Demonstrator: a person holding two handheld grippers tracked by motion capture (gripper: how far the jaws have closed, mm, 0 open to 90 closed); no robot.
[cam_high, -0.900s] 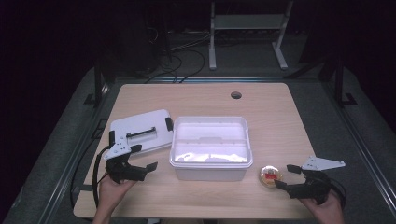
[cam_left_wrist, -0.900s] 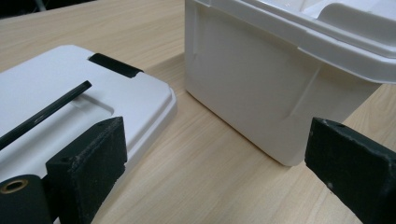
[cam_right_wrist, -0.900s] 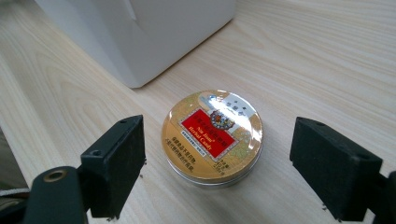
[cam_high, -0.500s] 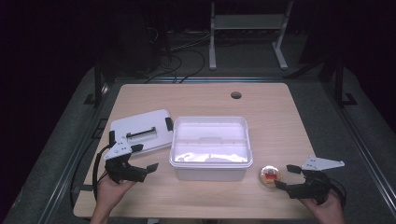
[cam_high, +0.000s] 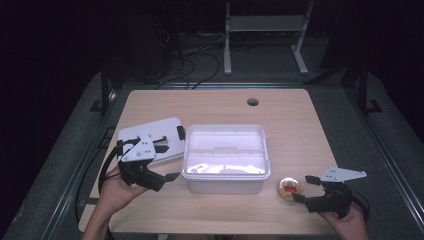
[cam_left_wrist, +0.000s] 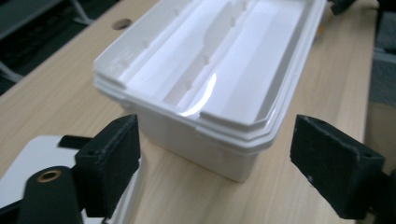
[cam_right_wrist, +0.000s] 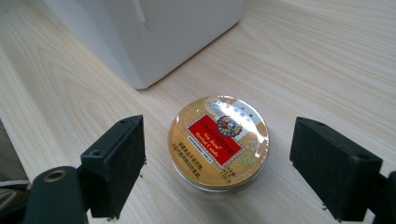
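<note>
From above, a white box (cam_high: 225, 157) with no lid sits in the middle of the table (cam_high: 280, 110). Nothing can be seen inside it. Its white lid (cam_high: 150, 137) lies flat, just to its left. A round gold tin (cam_high: 290, 188) rests near the table's front edge, by the box's front right corner.

The left gripper (cam_left_wrist: 212, 154) is wide open and empty, facing the box (cam_left_wrist: 219, 70).

The right gripper (cam_right_wrist: 217, 163) is open, with the closed tin (cam_right_wrist: 218, 142) between its jaws, not touching them.
</note>
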